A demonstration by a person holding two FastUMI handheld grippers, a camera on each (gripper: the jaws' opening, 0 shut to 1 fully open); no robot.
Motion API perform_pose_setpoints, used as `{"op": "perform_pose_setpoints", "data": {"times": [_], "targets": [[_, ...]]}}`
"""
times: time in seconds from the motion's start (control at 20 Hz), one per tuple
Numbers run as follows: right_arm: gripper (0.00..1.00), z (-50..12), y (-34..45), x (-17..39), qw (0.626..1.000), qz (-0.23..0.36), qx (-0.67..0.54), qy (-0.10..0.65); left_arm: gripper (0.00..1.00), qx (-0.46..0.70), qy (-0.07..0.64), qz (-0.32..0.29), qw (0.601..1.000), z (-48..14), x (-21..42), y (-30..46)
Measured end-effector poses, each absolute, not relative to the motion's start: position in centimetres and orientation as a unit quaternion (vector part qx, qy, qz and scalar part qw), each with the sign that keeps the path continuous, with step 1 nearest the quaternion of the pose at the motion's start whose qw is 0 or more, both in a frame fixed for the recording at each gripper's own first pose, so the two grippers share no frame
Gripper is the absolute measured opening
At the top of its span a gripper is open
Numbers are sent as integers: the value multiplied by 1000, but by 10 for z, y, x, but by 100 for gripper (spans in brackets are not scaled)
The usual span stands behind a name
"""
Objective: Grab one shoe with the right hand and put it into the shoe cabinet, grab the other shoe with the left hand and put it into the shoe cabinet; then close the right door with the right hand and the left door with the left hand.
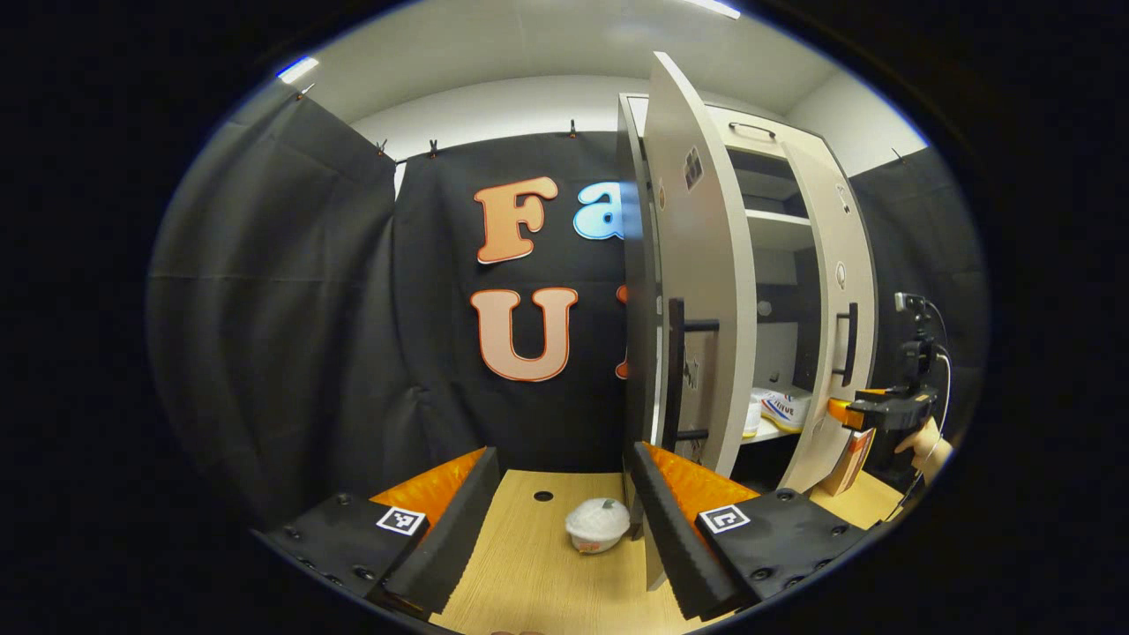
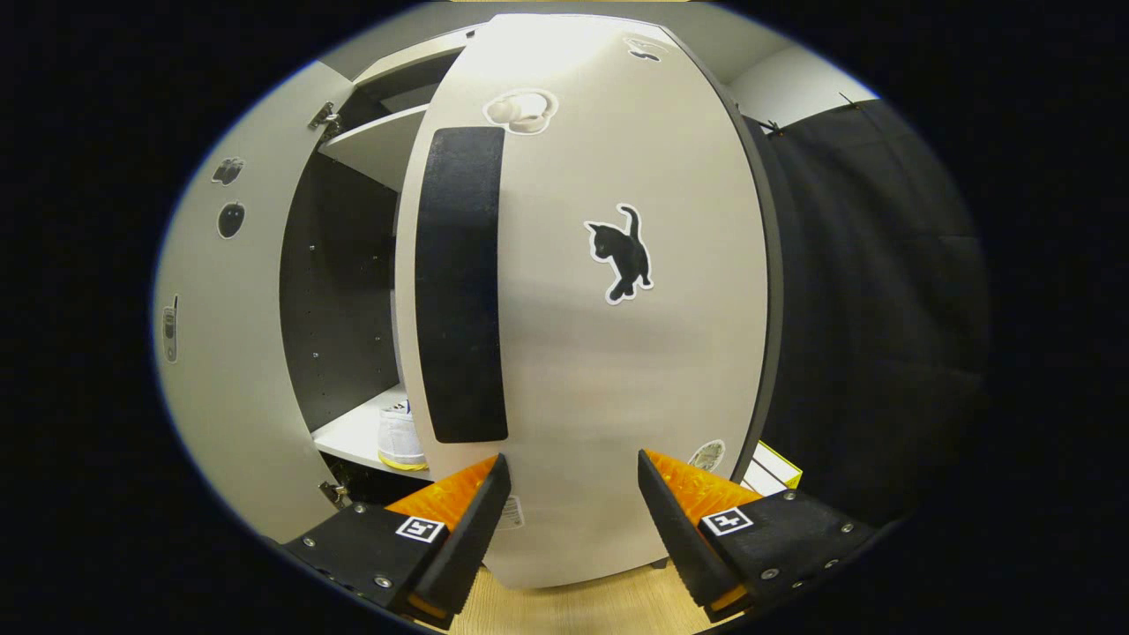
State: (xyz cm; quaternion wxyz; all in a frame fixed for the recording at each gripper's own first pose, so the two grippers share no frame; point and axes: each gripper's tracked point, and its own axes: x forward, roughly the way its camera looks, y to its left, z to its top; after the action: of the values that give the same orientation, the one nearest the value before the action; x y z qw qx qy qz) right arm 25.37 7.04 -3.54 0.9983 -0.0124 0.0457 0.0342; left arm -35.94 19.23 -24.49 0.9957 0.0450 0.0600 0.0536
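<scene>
1. Pale grey panels make up the shoe cabinet (image 1: 767,220), which stands on a light wooden floor (image 1: 529,564) with both doors ajar.
2. In the left gripper view, the left gripper (image 1: 560,520) hangs low with its fingers spread wide apart and nothing between them; it sits just beside the outer edge of the left door (image 1: 697,291).
3. That door carries a dark bar handle (image 1: 677,370) on its face.
4. On the floor between the fingers, farther off, lies a small white domed object (image 1: 597,526) near the door's foot.
5. Through the gap between the doors, a white shoe (image 1: 783,408) with coloured side markings rests on a lower shelf (image 1: 767,432) inside.
6. The right gripper (image 1: 851,413) appears at the far side, held by a hand (image 1: 926,448), close against the right door (image 1: 838,291).
7. In the right gripper view, the right gripper (image 2: 573,511) faces the right door's front, fingers parted and empty, tips just beside the panel; contact cannot be told.
8. A black cat sticker (image 2: 622,256) and a long dark handle (image 2: 460,282) mark this door.
9. A white shoe's heel (image 2: 399,437) shows on the shelf within.
</scene>
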Motion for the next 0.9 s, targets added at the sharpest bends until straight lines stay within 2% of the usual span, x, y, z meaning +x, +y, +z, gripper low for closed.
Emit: {"op": "perform_pose_setpoints", "data": {"times": [0.25, 0.3, 0.55, 0.9], "targets": [[90, -35, 72, 257, 998, 33, -14, 47, 99, 46, 84, 53, 994, -292, -340, 197], [90, -34, 72, 258, 998, 32, -16, 44, 95, 46, 90, 53, 993, -303, -338, 198], [92, -36, 69, 257, 998, 27, -19, 49, 97, 33, 129, 38, 990, -354, -317, 192], [92, -39, 53, 232, 998, 16, -14, 55, 97, 18, 129, -8, 991, -367, -286, 163]]}}
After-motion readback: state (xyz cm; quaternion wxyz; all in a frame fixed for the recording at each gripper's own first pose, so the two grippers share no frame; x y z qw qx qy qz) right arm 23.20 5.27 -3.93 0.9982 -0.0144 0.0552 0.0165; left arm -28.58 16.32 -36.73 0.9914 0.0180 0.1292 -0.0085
